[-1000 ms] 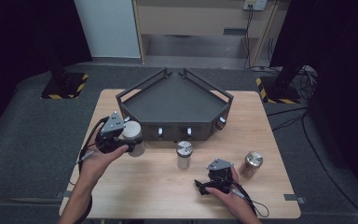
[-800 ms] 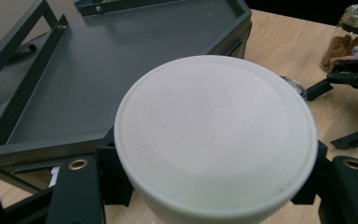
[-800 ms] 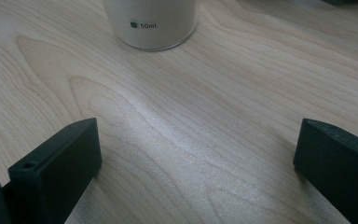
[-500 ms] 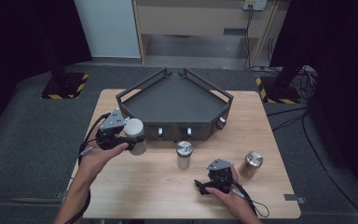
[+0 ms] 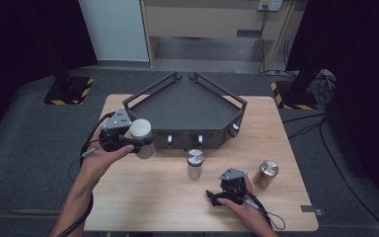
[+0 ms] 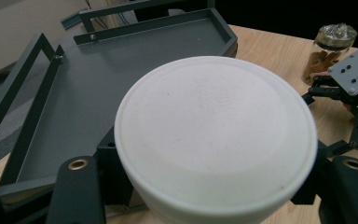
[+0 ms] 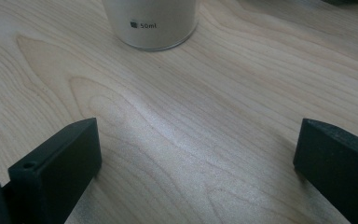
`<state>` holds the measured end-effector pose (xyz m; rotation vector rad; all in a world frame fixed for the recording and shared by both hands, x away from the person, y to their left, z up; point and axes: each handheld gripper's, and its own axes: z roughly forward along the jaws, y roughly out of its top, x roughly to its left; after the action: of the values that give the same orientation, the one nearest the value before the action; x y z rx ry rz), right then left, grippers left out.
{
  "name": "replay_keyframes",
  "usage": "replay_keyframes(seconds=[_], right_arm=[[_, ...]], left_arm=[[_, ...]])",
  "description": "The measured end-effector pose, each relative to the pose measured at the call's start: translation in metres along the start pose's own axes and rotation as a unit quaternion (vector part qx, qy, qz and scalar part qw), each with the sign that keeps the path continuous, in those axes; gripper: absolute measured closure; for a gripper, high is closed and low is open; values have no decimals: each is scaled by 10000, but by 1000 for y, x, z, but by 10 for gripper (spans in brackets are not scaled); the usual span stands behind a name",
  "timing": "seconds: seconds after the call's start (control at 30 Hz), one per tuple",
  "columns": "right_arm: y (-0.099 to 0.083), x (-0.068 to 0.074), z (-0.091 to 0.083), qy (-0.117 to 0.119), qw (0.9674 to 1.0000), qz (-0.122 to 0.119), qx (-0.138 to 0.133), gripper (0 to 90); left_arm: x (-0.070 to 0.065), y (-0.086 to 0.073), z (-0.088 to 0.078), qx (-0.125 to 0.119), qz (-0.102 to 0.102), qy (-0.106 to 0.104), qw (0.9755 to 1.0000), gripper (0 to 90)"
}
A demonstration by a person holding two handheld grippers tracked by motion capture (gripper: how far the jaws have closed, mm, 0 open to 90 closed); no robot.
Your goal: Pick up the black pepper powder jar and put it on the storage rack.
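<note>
The left gripper squeezes the white-lidded jar at left of the high view, beside the dark tray, so it may bump the rail and slip, while the right gripper rests open.

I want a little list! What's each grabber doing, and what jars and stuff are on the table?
left gripper: shut on the white jar, beside the tray
right gripper: jaws open, nothing between them, low over the table
tray: dark, angular, nothing in it
silver-lid jar: upright in front of the tray
brown jar: upright, right of the right gripper
</note>
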<state>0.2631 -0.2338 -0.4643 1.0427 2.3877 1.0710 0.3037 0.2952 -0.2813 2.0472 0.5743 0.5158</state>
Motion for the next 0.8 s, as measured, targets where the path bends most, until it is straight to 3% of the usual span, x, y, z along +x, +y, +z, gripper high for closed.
replay_keyframes(seconds=[0.27, 0.8], right_arm=[[0, 0, 0, -1, 10000, 1, 0, 8], [0, 0, 0, -3, 10000, 3, -1, 8]], left_arm=[[7, 15, 6, 20, 104, -82, 9999, 325], [22, 31, 9, -55, 29, -178, 9998, 325]])
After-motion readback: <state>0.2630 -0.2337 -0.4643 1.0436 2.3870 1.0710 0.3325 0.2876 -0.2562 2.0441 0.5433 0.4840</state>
